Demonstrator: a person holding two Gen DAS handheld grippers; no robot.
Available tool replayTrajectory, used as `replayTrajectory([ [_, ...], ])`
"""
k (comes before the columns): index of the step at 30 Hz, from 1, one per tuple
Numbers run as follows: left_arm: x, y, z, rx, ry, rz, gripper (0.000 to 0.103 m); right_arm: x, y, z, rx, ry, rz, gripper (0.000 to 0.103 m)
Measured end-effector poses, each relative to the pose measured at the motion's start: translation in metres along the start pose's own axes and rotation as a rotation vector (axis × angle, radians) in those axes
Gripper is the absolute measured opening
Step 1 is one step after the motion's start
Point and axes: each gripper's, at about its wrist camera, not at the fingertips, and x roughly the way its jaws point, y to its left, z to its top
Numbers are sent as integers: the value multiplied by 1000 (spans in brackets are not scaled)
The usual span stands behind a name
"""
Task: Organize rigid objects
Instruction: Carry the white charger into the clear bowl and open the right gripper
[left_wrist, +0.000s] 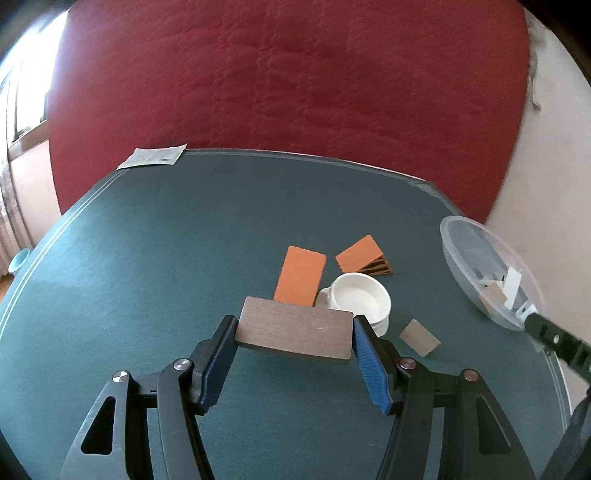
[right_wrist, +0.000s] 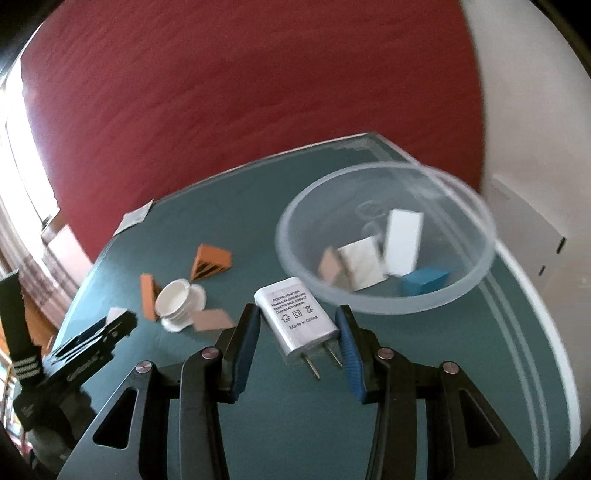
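My left gripper (left_wrist: 294, 325) is shut on a brown wooden block (left_wrist: 294, 331), held flat above the green table (left_wrist: 147, 258). My right gripper (right_wrist: 297, 317) is shut on a white power adapter (right_wrist: 297, 319) with its prongs pointing back at me, held just in front of a clear plastic bowl (right_wrist: 476, 266). The bowl holds white blocks (right_wrist: 402, 240), a tan piece and a blue block (right_wrist: 424, 281). In the left wrist view the bowl (left_wrist: 458, 243) is at the far right, with the right gripper's finger (left_wrist: 554, 338) by it.
On the table lie an orange flat block (left_wrist: 301, 275), an orange wedge with black stripes (left_wrist: 364, 258), a white cup on a saucer (left_wrist: 360, 299), a tan card (left_wrist: 419, 337) and a paper sheet (left_wrist: 153, 157) at the far left corner. A red surface stands behind the table.
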Motion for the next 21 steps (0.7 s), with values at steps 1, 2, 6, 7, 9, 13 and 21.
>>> replayTrajectory([
  [1, 0, -1, 0, 2, -1, -2, 65, -1, -4, 2, 9, -7, -12, 44],
  [2, 0, -1, 0, 4, -1, -3, 65, -2, -8, 3, 16, -13, -22, 44],
  [6, -1, -3, -1, 9, 0, -7, 65, -4, -26, 13, 55, -42, -74, 44],
  [7, -1, -3, -1, 10, 1, -8, 65, -5, -29, 15, 60, -49, -87, 44],
  [9, -1, -3, -1, 12, 1, -9, 65, -4, -37, 20, 67, -63, -118, 44],
  [13, 0, -4, -2, 14, 1, -10, 65, 2, -49, 28, 80, -74, -165, 44],
  [21, 0, -5, -2, 18, 2, -11, 65, 27, -67, 41, 91, -58, -245, 44],
])
